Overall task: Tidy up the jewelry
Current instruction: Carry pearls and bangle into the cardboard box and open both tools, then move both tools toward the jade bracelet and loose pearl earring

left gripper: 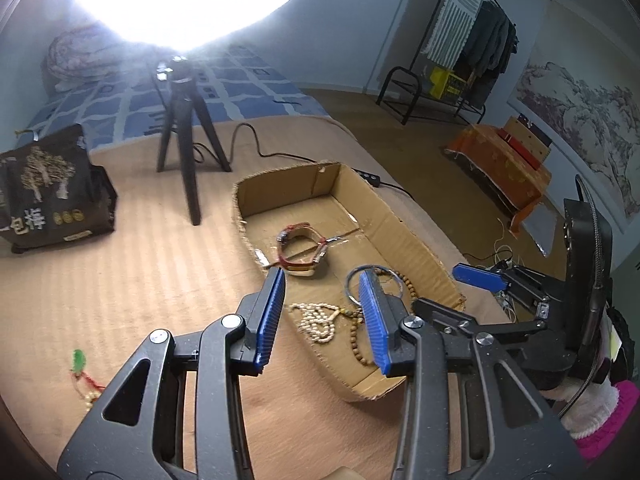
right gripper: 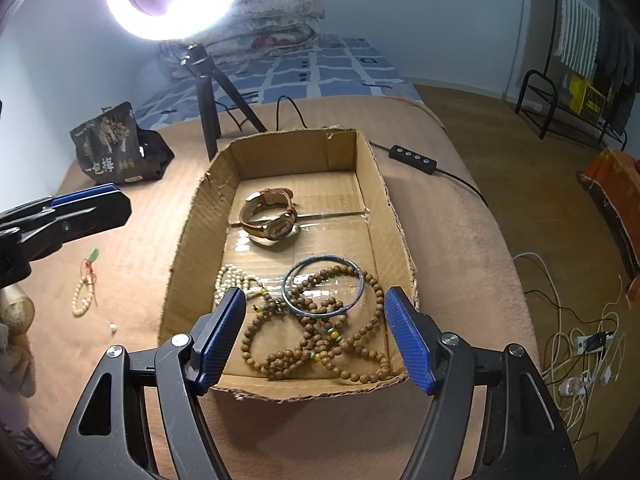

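Observation:
An open cardboard box (right gripper: pixel 394 216) (left gripper: pixel 404 228) lies on a tan bedcover. In it are a brown-strap watch (right gripper: pixel 272 216) (left gripper: pixel 304 248), a blue bangle (right gripper: pixel 324 290) (left gripper: pixel 374 286), brown wooden prayer beads (right gripper: pixel 320 344) (left gripper: pixel 356 340) and a white bead strand (right gripper: pixel 232 280) (left gripper: pixel 318 322). A small bead bracelet with a green pendant (right gripper: pixel 86 284) (left gripper: pixel 82 376) lies on the cover left of the box. My left gripper (left gripper: pixel 322 316) is open and empty above the box's near left part. My right gripper (right gripper: pixel 316 336) is open and empty over the box's near end.
A ring light on a black tripod (right gripper: pixel 208 92) (left gripper: pixel 184 136) stands behind the box, its cable and remote (right gripper: pixel 412 158) to the right. A dark snack bag (right gripper: pixel 116 148) (left gripper: pixel 52 192) stands at the back left. A loose bead (right gripper: pixel 113 326) lies on the cover. Cables lie on the floor (right gripper: pixel 580 340) at right.

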